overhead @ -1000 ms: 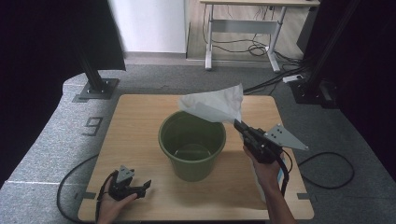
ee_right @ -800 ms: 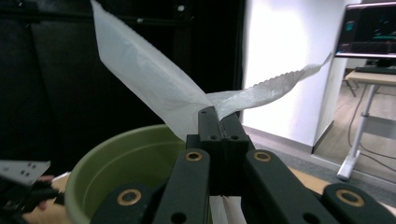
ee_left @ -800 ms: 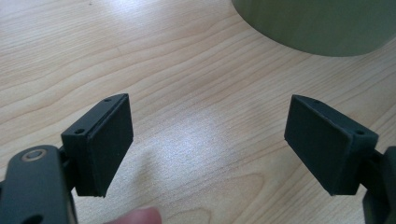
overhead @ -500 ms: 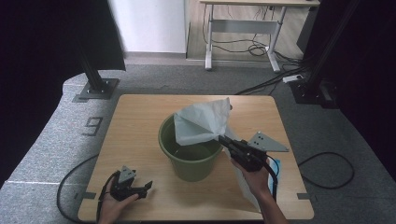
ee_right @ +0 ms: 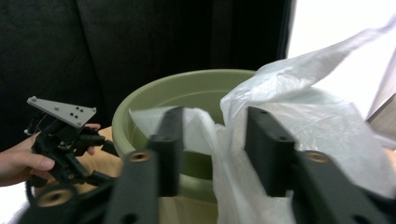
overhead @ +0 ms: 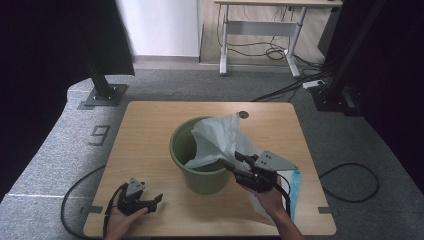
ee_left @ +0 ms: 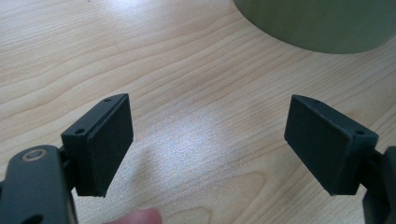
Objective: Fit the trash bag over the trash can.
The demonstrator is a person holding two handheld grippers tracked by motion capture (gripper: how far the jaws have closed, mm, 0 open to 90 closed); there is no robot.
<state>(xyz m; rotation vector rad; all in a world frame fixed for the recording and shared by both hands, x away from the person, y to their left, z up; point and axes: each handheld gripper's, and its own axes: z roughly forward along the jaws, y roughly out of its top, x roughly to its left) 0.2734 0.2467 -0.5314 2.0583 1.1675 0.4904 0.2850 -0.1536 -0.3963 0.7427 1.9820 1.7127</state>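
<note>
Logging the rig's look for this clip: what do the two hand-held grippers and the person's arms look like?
Both are black. The left hand-held gripper has flat rectangular jaw pads with small screw holes and trails a black cable. The right hand-held gripper carries a grey three-cornered plate with small holes. The forearms are bare, with no sleeves in view.

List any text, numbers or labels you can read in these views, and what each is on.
"9": a dark digit on the grey floor, left of the table.
Nothing readable on the bucket, the white bag or either gripper.
</note>
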